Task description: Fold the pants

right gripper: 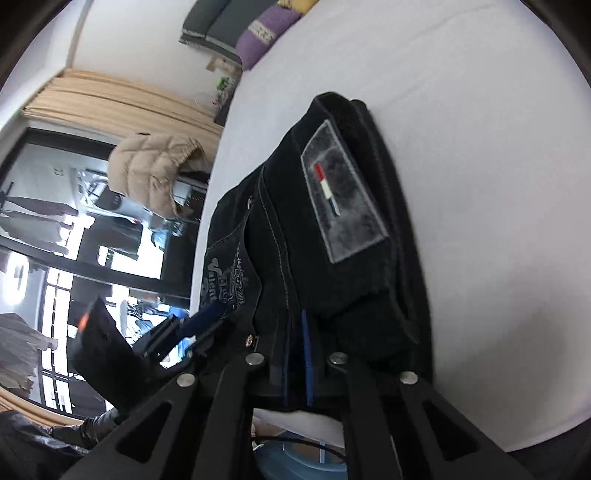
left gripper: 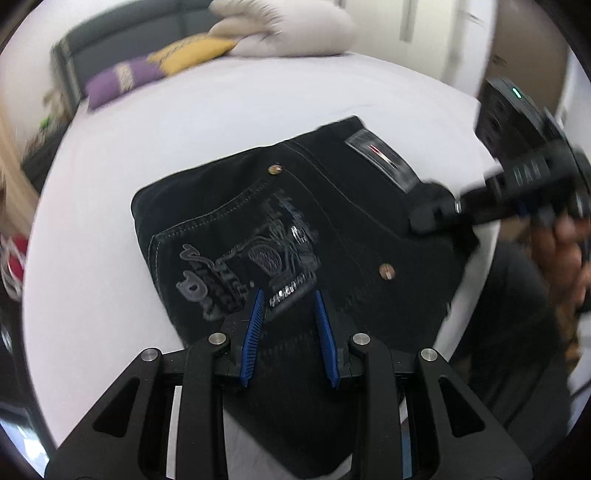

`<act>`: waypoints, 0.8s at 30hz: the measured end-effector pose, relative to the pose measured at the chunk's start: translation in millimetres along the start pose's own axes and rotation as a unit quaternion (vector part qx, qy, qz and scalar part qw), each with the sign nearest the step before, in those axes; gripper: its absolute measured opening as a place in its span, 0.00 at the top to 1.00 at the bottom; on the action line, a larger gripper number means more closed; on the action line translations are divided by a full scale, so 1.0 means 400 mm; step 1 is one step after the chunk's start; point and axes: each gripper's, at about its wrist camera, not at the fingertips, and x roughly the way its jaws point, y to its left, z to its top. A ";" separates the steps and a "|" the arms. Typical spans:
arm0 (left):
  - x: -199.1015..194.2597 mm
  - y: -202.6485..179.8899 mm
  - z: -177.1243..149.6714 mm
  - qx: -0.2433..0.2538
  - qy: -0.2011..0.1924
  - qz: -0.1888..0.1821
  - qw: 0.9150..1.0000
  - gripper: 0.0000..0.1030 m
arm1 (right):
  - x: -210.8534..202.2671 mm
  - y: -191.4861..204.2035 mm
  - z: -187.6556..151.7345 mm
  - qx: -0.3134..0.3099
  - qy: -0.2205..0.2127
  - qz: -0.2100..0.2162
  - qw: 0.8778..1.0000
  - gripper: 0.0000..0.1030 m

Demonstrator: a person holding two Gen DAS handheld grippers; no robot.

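Black pants (left gripper: 295, 229) lie folded into a compact stack on the white bed, back pocket embroidery and a grey waist label (left gripper: 384, 158) facing up. My left gripper (left gripper: 289, 295) hovers open just above the near part of the pants, blue pads apart, nothing between them. My right gripper (left gripper: 432, 218) reaches in from the right onto the pants' right edge. In the right wrist view the pants (right gripper: 332, 221) fill the centre and my right gripper (right gripper: 297, 321) is shut on their waistband edge. The left gripper (right gripper: 199, 321) shows there at lower left.
The white bed (left gripper: 221, 118) carries purple (left gripper: 118, 79) and yellow (left gripper: 192, 55) cushions and a pale pillow (left gripper: 280, 29) at its far end. A beige jacket (right gripper: 155, 170) hangs beside a window (right gripper: 55, 240) left of the bed.
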 end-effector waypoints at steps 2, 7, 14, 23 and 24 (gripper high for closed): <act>-0.016 -0.021 -0.036 0.032 -0.020 0.011 0.999 0.73 | -0.002 -0.005 -0.020 -0.005 0.000 0.013 1.000 0.95; -0.079 -0.044 -0.106 0.103 -0.068 0.030 0.992 0.73 | -0.037 -0.021 -0.060 -0.008 -0.012 0.040 0.999 0.93; -0.198 0.091 -0.099 0.004 -0.085 0.008 0.996 0.48 | -0.139 0.053 -0.004 -0.061 -0.044 0.029 0.997 0.23; -0.037 0.324 -0.018 -0.260 -0.002 -0.129 0.957 0.12 | -0.044 -0.037 0.190 0.001 -0.004 0.003 1.000 0.28; -0.011 0.335 -0.017 -0.279 0.009 -0.145 0.949 0.13 | -0.030 -0.052 0.199 0.011 0.002 0.001 1.000 0.33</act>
